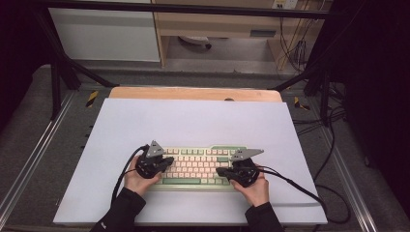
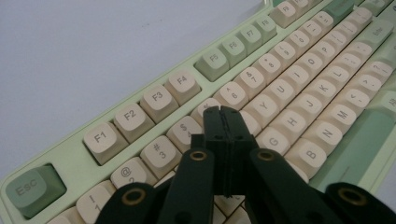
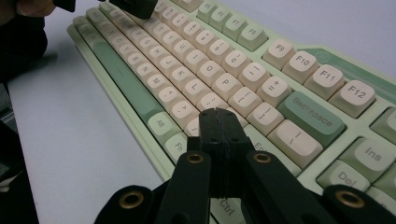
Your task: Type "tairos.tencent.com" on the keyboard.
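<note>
Keyboard (image 1: 196, 166): cream and green keys, lying on the near middle of the white mat (image 1: 193, 121), parallel to its near edge. Open mat lies far, left and right of it; a narrow strip lies near.

Left gripper (image 1: 167, 163): jaws pressed together, empty, over the keyboard's left end.

Right gripper (image 1: 221, 171): jaws pressed together, empty, over its right end.

Wooden table edge (image 1: 193, 93) shows beyond the mat; black frame legs (image 1: 55, 82) stand at the 2 far corners.

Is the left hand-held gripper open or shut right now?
Shut: the left hand-held gripper shows its black jaws pressed together, no gap, empty, above the keyboard.
</note>
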Demonstrator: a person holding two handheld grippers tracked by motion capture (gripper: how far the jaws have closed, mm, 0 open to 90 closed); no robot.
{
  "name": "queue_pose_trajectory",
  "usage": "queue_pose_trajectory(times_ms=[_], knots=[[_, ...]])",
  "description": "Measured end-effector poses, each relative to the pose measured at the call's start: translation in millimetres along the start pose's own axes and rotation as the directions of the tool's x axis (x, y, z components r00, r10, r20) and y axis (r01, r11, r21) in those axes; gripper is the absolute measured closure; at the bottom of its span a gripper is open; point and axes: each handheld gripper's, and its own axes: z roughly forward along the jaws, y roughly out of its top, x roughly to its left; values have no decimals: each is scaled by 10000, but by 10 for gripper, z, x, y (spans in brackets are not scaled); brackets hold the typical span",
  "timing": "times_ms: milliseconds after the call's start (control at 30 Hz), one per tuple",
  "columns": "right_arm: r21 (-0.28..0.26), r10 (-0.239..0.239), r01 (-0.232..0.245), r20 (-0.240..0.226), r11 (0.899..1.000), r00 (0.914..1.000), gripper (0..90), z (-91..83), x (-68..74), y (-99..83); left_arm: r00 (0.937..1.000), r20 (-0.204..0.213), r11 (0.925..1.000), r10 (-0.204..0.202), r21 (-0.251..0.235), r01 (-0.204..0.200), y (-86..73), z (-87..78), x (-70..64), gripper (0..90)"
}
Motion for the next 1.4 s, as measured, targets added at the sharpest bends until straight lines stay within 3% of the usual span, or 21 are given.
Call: queue_pose_trajectory(times_ms=[600, 967, 1400], knots=[[-52, -4, 4, 6, 10000, 10000, 900, -9, -4, -2, 9999, 55, 10000, 97, 0, -97, -35, 34, -12, 899], [-171, 5, -5, 22, 9999, 10000, 900, -37, 2, 9, 9996, 188, 9996, 232, -191, -229, -43, -112, -41, 899], [-203, 26, -25, 35, 9998, 10000, 900, -4, 31, 45, 9996, 223, 9992, 167, -369, -158, -185, -361, 14, 899]])
